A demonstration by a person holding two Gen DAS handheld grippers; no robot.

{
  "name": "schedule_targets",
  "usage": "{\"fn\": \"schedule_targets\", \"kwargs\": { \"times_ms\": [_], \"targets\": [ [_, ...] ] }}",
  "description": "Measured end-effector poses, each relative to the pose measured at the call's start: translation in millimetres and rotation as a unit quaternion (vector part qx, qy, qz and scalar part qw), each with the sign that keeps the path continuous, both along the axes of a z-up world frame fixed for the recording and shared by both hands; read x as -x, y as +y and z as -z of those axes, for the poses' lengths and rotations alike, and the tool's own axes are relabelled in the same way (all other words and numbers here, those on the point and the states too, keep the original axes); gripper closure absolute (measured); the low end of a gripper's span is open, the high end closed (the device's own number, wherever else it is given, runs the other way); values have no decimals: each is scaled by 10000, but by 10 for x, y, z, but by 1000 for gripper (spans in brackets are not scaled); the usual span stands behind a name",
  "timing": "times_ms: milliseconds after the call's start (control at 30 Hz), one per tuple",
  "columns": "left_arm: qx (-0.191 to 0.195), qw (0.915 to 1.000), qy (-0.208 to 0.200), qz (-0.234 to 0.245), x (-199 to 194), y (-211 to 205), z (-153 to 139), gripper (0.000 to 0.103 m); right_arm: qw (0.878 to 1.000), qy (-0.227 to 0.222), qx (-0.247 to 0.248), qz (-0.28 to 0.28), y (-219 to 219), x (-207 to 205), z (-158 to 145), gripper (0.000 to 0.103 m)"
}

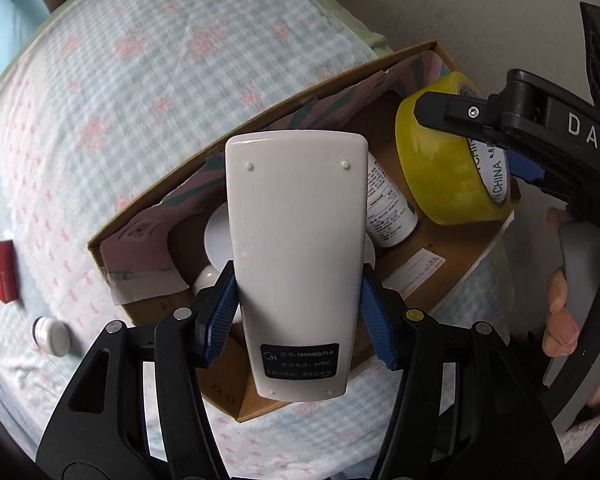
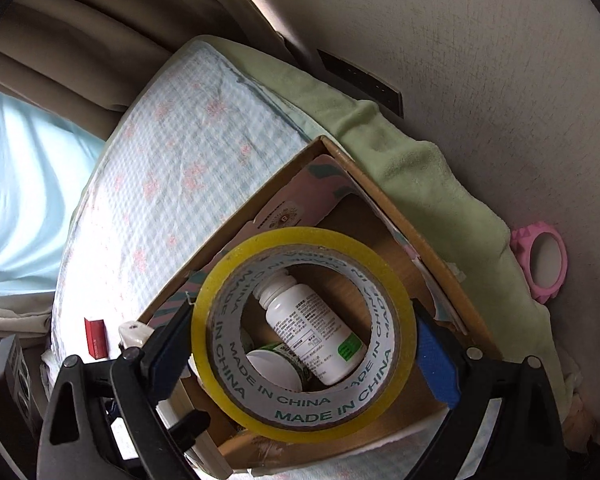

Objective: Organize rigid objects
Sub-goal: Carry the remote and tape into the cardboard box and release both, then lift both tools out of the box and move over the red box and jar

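Observation:
My left gripper [image 1: 298, 312] is shut on a white remote control [image 1: 296, 248], back side up, held over an open cardboard box [image 1: 260, 128] on the bed. My right gripper [image 2: 304, 340] is shut on a yellow roll of packing tape [image 2: 300, 412], held over the same box [image 2: 384, 196]; the roll [image 1: 444, 172] and the right gripper [image 1: 500, 128] also show at the right of the left wrist view. Inside the box lie a white bottle [image 2: 312, 324], also seen in the left wrist view [image 1: 388, 208], and a green-labelled jar [image 2: 276, 364].
The box sits on a blue checked bedcover [image 1: 140, 100]. On the cover at left lie a red box [image 1: 3, 270] and a small white jar [image 1: 52, 336]. A green blanket [image 2: 412, 176] and a pink ring [image 2: 540, 266] lie by the wall. A curtain hangs behind.

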State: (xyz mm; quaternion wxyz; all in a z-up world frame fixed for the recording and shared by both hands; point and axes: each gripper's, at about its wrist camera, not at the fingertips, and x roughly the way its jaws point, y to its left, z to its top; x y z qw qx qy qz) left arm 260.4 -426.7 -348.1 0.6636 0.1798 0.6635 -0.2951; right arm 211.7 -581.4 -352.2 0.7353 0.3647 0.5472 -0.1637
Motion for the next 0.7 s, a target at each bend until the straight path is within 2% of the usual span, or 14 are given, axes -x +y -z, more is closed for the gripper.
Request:
{"fn": "schedule_targets", "kwargs": {
  "times_ms": [33,67,100,133,200,400,700],
  "targets": [
    [-29,10000,-61,15,-4,-11,2,48,10000,7,29,34,-6,-8,13,6],
    [-38,9999,-101,38,-3,-23,-10,37,10000,32,48,67,-16,-15,28,5],
    [-12,9999,-115,69,7,-26,-26,10,9999,19,58,109,-28,-16,25,0],
    [19,9999,-121,103,17,-25,-46,0,9998,-76,92,159,-42,-8,-6,0],
    [78,9997,-178,121,43,5,-98,0,9991,-307,215,203,-58,10,-98,0],
    [130,9995,-187,-216,50,204,-191,0,9974,-349,637,42,-17,87,-325,0],
    [257,9976,-380,-526,133,397,-452,0,9968,-338,715,71,60,286,-500,0]
  ]
}}
